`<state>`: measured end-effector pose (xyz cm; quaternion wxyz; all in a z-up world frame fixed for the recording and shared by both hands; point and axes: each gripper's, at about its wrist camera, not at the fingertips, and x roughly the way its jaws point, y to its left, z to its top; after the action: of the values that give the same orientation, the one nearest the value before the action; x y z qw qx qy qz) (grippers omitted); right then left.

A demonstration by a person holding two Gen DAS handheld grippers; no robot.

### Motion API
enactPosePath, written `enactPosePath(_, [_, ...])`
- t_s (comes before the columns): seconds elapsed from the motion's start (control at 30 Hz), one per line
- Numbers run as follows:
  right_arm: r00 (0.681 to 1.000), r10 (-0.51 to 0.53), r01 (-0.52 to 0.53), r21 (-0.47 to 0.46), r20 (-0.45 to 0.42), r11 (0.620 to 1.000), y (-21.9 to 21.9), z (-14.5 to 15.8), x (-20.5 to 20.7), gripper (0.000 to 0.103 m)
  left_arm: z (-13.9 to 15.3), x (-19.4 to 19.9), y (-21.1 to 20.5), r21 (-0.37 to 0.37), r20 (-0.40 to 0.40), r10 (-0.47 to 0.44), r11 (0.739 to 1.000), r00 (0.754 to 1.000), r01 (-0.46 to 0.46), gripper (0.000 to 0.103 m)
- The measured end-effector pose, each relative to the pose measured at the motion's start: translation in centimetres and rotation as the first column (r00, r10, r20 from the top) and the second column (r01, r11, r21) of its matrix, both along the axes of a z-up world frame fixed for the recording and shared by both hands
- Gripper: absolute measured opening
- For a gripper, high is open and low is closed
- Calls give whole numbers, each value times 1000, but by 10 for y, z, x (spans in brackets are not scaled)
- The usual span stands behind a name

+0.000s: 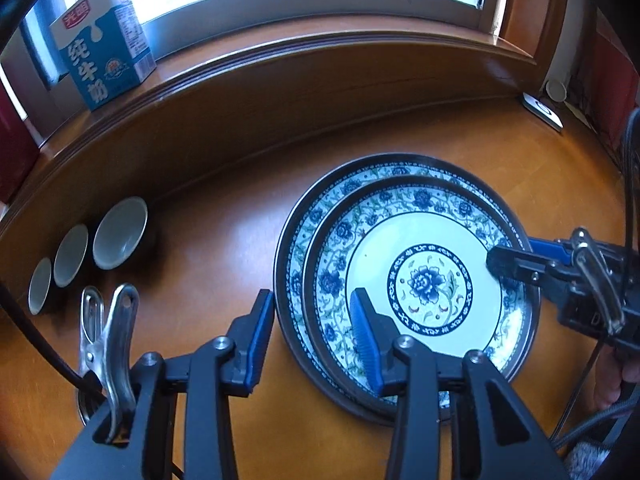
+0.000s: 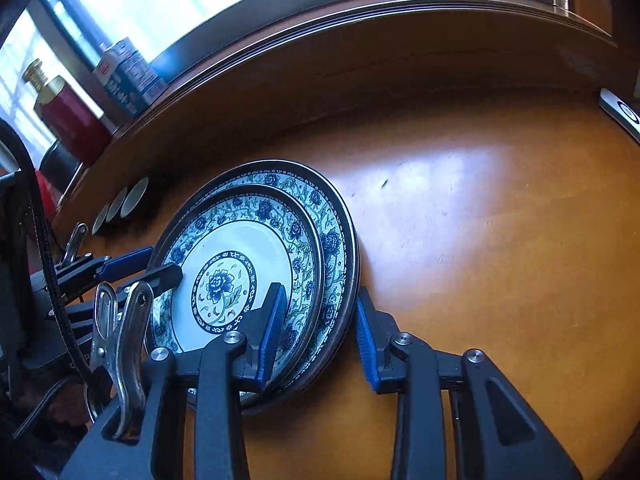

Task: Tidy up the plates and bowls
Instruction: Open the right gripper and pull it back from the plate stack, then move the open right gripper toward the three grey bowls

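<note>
Two blue-and-white floral plates lie stacked on the wooden table, a small plate [image 1: 432, 280] [image 2: 224, 280] inside a large plate [image 1: 384, 168] [image 2: 332, 240]. My left gripper [image 1: 313, 296] [image 2: 164, 262] straddles the stack's left rim, one finger outside and one over the small plate, and its pads look slightly apart from the rim. My right gripper [image 2: 320, 292] [image 1: 512, 250] clamps the opposite rim, its outer pad against the large plate's edge. Three small pale bowls [image 1: 120, 232] [image 2: 134, 196] stand in a row by the ledge at the left.
A blue milk carton [image 1: 104, 44] [image 2: 128, 76] and a red bottle [image 2: 68, 120] stand on the window ledge [image 1: 320, 52] behind the table. A flat white device [image 1: 544, 110] [image 2: 624, 114] lies at the far right. Bare table [image 2: 480, 220] stretches right of the plates.
</note>
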<state>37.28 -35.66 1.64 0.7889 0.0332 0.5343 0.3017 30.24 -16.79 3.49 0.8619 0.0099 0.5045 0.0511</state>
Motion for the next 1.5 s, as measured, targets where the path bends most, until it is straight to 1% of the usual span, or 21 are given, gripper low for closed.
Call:
enactPosePath(0.23, [998, -66, 66, -3, 10, 998, 2, -2, 27, 33, 0, 29, 8, 1, 17, -30, 1000, 999, 30, 41])
enactPosePath(0.3, [997, -80, 80, 2, 3, 997, 2, -3, 32, 33, 1, 30, 10, -8, 17, -18, 1000, 1000, 18, 41])
enactPosePath(0.37, [997, -77, 77, -18, 11, 997, 2, -1, 32, 34, 1, 27, 14, -34, 21, 3, 999, 1000, -3, 41])
enactPosePath(0.4, [997, -75, 76, -41, 16, 996, 4, 0, 31, 40, 1, 23, 17, -52, 17, 14, 999, 1000, -13, 41])
enactPosePath(0.43, [996, -85, 86, -82, 18, 993, 4, 2, 28, 48, 1, 22, 18, -64, 5, 30, 997, 1000, -30, 41])
enactPosePath(0.47, [995, -99, 101, -107, 25, 989, 2, 5, 23, 48, 3, 19, 20, -76, -9, 56, 995, 998, -57, 41])
enactPosePath(0.5, [993, -110, 113, -108, 34, 988, -1, 8, 18, 48, 6, 13, 22, -94, -17, 81, 992, 997, -82, 41])
enactPosePath(0.57, [991, -124, 127, -55, 45, 990, -12, 21, 3, 48, 17, -5, 28, -140, 3, 113, 984, 994, -112, 42])
enactPosePath(0.6, [991, -126, 128, -37, 48, 991, -15, 25, -4, 49, 22, -15, 28, -145, 20, 120, 983, 993, -116, 43])
enactPosePath(0.67, [992, -115, 116, -7, 52, 993, -20, 36, -24, 49, 35, -39, 27, -128, 60, 128, 984, 990, -120, 46])
enactPosePath(0.73, [996, -76, 76, 0, 49, 997, -18, 43, -40, 49, 46, -66, 29, -120, 91, 119, 987, 989, -108, 51])
enactPosePath(0.87, [994, 66, -63, -31, 87, 998, -1, 53, -74, 49, 55, -108, 31, -90, 122, 118, 990, 985, -108, 52])
enactPosePath(0.93, [988, 130, -128, -35, 87, 991, 10, 54, -89, 49, 53, -123, 32, -88, 112, 138, 988, 984, -129, 52])
enactPosePath(1.03, [979, 190, -188, -30, 79, 982, 28, 53, -109, 49, 51, -147, 34, -116, 85, 187, 977, 979, -177, 52])
enactPosePath(1.17, [959, 279, -278, -28, 51, 960, 57, 45, -133, 49, 44, -180, 46, -105, 54, 240, 967, 969, -233, 52])
enactPosePath(1.33, [939, 341, -341, -23, 33, 940, 86, 41, -153, 49, 41, -221, 70, -87, 38, 327, 943, 944, -322, 52])
enactPosePath(1.5, [919, 393, -393, -13, 31, 920, 123, 38, -170, 49, 39, -252, 94, -81, 53, 374, 926, 926, -370, 52])
